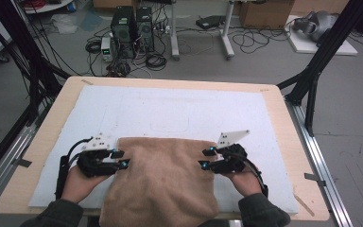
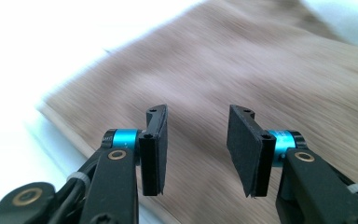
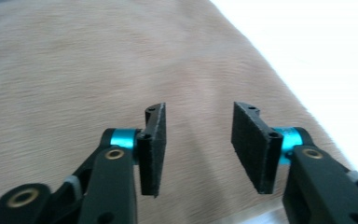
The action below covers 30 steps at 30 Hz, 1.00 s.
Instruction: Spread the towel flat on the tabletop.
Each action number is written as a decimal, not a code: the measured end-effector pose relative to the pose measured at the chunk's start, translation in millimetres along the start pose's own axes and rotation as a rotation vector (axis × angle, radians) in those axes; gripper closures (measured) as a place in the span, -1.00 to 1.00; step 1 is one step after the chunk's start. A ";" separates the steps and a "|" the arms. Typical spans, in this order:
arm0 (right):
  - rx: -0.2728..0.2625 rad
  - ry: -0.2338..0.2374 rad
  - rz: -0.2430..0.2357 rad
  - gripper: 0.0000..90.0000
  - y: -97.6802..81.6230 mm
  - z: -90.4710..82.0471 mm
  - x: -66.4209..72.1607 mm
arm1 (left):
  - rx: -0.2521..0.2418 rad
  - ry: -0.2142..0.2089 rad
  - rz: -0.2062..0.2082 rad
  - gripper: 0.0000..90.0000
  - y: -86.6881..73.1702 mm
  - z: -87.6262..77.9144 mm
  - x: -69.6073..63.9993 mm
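While flat on white foam: soft, fuzzy tan towel.

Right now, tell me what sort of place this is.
Probably a robotics lab or data-recording workshop. Computer towers sit on the floor among loose cables, black frame struts flank the wooden table, and cardboard boxes line the back.

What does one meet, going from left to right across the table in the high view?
Pale wooden table edge → white foam mat → left gripper → brown fuzzy cloth → right gripper → white mat again → table edge.
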State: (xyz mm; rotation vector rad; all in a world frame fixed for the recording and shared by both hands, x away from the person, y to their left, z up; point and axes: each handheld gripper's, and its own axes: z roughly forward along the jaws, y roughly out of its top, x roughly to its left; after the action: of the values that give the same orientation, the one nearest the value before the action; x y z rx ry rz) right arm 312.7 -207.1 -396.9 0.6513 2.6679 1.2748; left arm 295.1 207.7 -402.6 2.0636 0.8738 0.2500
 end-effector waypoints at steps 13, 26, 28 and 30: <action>0.169 0.002 0.032 0.92 2.9 46.9 -40.0 | 0.145 0.083 0.050 0.93 0.0 45.6 18.4; -0.103 -0.149 -0.063 0.92 72.6 -39.3 -36.6 | -0.186 0.146 0.026 0.93 69.9 -18.6 24.7; -0.085 -0.139 -0.085 0.92 68.9 -40.5 -29.5 | -0.148 0.124 0.046 0.93 53.5 -26.1 16.3; -0.041 -0.071 -0.082 0.92 41.3 -33.4 -7.6 | -0.094 0.092 0.050 0.93 30.4 -27.6 7.6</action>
State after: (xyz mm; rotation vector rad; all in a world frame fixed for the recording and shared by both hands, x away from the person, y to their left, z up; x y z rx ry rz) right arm 323.8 -211.3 -344.6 0.5648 2.5767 1.2571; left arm 302.8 218.5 -363.1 2.0016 0.8496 0.4081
